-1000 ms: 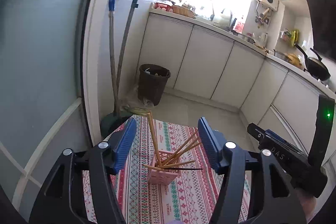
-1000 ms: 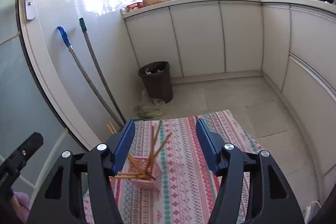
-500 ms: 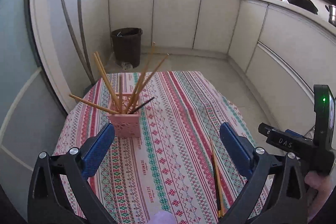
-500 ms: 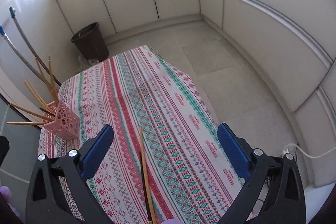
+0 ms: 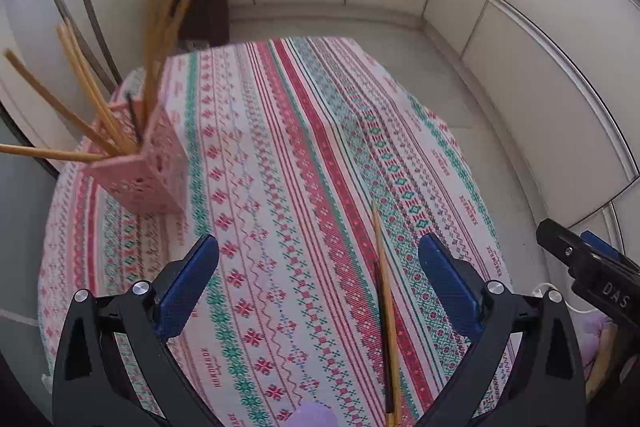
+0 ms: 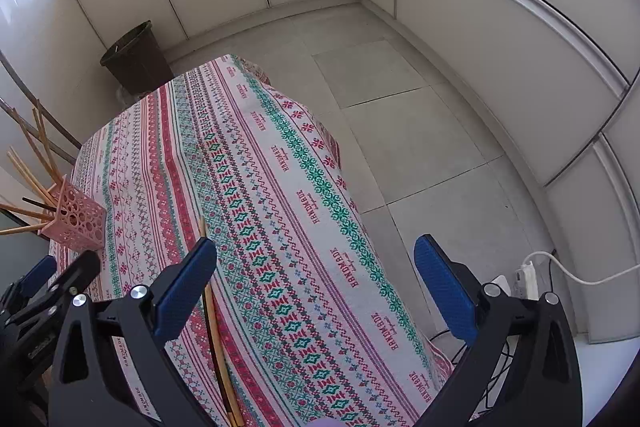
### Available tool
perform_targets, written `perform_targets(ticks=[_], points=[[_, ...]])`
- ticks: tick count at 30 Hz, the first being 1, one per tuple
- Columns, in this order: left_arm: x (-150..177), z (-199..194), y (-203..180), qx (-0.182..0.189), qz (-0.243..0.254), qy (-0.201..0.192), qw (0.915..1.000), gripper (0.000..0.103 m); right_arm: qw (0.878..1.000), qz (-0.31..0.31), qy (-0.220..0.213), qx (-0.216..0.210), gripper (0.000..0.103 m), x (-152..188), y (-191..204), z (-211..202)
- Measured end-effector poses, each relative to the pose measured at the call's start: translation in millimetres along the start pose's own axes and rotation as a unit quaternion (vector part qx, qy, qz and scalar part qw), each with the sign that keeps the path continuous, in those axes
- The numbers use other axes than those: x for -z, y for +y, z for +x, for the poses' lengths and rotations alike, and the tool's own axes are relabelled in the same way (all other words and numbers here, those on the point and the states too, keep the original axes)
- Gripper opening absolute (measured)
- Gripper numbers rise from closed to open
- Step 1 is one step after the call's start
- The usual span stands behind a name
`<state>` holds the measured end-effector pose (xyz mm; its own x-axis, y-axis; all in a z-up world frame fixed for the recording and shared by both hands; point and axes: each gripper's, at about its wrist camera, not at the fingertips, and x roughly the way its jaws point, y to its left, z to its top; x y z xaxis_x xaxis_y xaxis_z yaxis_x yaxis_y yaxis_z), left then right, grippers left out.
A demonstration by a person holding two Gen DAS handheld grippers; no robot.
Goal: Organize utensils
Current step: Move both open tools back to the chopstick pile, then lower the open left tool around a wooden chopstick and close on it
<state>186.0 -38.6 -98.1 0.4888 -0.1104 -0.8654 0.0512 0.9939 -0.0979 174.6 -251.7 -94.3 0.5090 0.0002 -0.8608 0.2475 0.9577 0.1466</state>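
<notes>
On the table's striped red, green and white woven cloth (image 5: 280, 155), a pair of long thin chopsticks, one pale bamboo and one dark (image 5: 384, 291), lies flat with its long axis running from the near edge away toward the far end of the table, the slim tips pointing away from the cameras. In the left wrist view the pair sits between the blue-padded fingers of the left gripper (image 5: 318, 279), nearer the right-hand pad, and nothing touches it; the jaws stand spread wide and have just been opening, with no pad pressing on anything. In the right wrist view the same pair passes under the left-hand pad of the right gripper (image 6: 316, 279), whose jaws are likewise spread wide, have just been opening, and grasp nothing. Well apart from the loose pair, near the table's far left corner, a pink perforated plastic square holder (image 5: 140, 167) stands on the cloth with a fan of bamboo chopsticks (image 5: 92, 107) leaning out of it in several directions. Beyond the table, a dark round waste bin (image 6: 134, 61) stands on the tiled floor beside pale cabinets.
</notes>
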Motion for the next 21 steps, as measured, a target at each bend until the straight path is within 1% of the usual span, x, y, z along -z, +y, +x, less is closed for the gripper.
perform_targets(ticks=[2, 4, 6, 8, 12, 14, 16, 17, 18, 19, 21], points=[[-3, 22, 3, 0.027, -0.02, 0.039, 0.9986, 0.095, 1.0, 0.006, 0.007, 0.0, 0.096, -1, -4, 4], [-5, 37, 5, 0.039, -0.034, 0.067, 0.9964, 0.095, 1.0, 0.017, 0.015, -0.004, 0.096, -2, -10, 7], [-3, 52, 6, 0.042, -0.041, 0.09, 0.9943, 0.094, 0.999, 0.03, 0.022, -0.012, 0.096, -3, -16, 8], [-1, 65, 7, 0.035, -0.042, 0.103, 0.9932, 0.092, 0.999, 0.04, 0.028, -0.016, 0.096, -4, -20, 11], [1, 89, 8, 0.04, -0.061, 0.132, 0.9886, 0.083, 0.998, 0.051, 0.034, -0.015, 0.096, -4, -26, 15], [0, 99, 9, 0.043, -0.076, 0.137, 0.9867, 0.08, 0.998, 0.054, 0.037, -0.015, 0.096, -4, -27, 17], [-1, 106, 8, 0.045, -0.08, 0.139, 0.9861, 0.075, 0.998, 0.055, 0.038, -0.015, 0.096, -4, -28, 17], [-2, 109, 5, 0.042, -0.077, 0.136, 0.9868, 0.075, 0.998, 0.056, 0.037, -0.014, 0.096, -4, -29, 17], [-2, 110, 2, 0.037, -0.07, 0.13, 0.9884, 0.071, 0.998, 0.057, 0.036, -0.012, 0.096, -5, -30, 18], [-3, 111, -3, 0.034, -0.061, 0.124, 0.9898, 0.065, 0.997, 0.06, 0.036, -0.011, 0.096, -5, -32, 18], [-4, 114, -13, 0.03, -0.04, 0.121, 0.9914, 0.062, 0.997, 0.069, 0.035, -0.008, 0.096, -6, -36, 18]])
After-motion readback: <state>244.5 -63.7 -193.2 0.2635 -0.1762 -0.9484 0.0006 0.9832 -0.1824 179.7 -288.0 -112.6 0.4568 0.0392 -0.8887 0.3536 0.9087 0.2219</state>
